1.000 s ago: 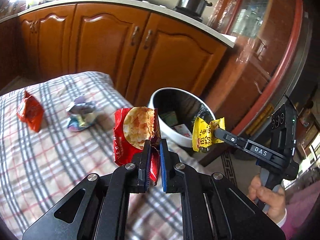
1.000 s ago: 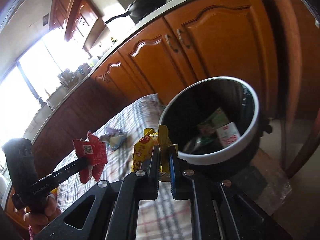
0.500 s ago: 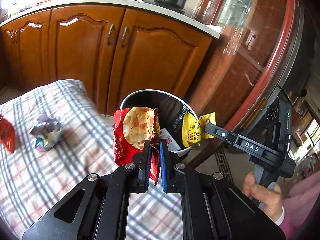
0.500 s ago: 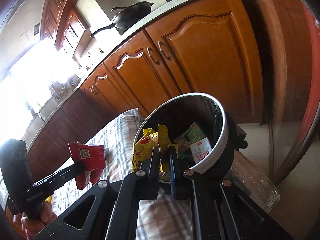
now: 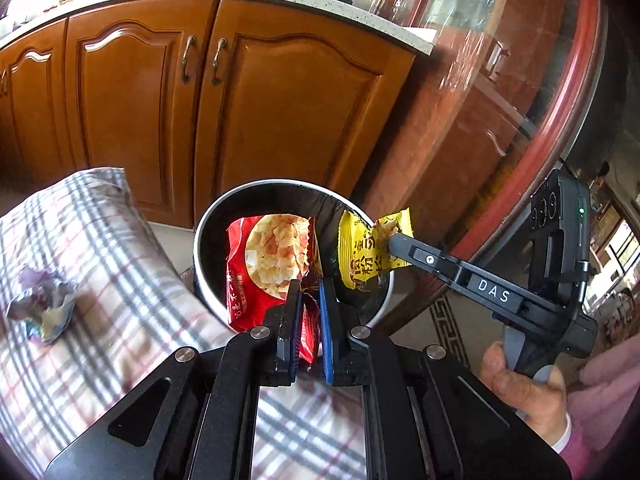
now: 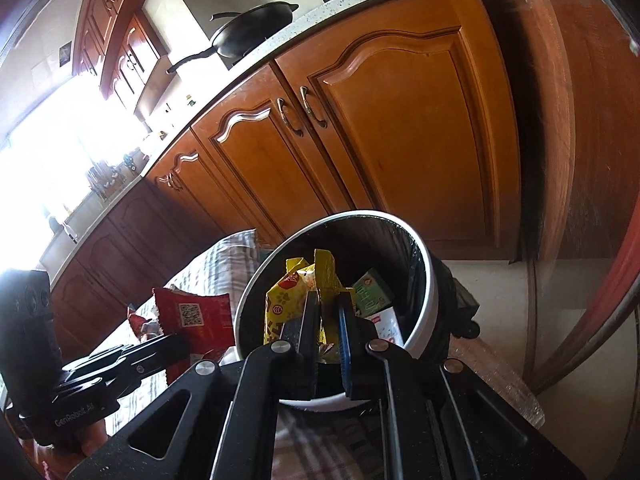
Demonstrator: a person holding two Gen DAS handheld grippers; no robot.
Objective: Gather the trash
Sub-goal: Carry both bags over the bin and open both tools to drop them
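Observation:
My left gripper (image 5: 309,286) is shut on a red snack packet (image 5: 268,268) and holds it over the near edge of the white-rimmed black trash bin (image 5: 208,220). My right gripper (image 6: 329,300) is shut on a yellow snack packet (image 6: 294,292) and holds it over the bin's (image 6: 420,264) opening. The yellow packet (image 5: 370,254) and right gripper (image 5: 394,240) also show in the left wrist view, above the bin's right rim. The red packet (image 6: 192,314) shows in the right wrist view, left of the bin. Wrappers (image 6: 372,292) lie inside the bin.
A crumpled silvery wrapper (image 5: 40,308) lies on the plaid tablecloth (image 5: 100,280) to the left. Orange wooden kitchen cabinets (image 5: 240,112) stand behind the bin. A reddish cabinet wrapped in plastic film (image 5: 500,100) stands to the right.
Both grippers have moved with their packets from over the table to over the bin. The bin now sits directly ahead of both, and the table's other trash has slid out left.

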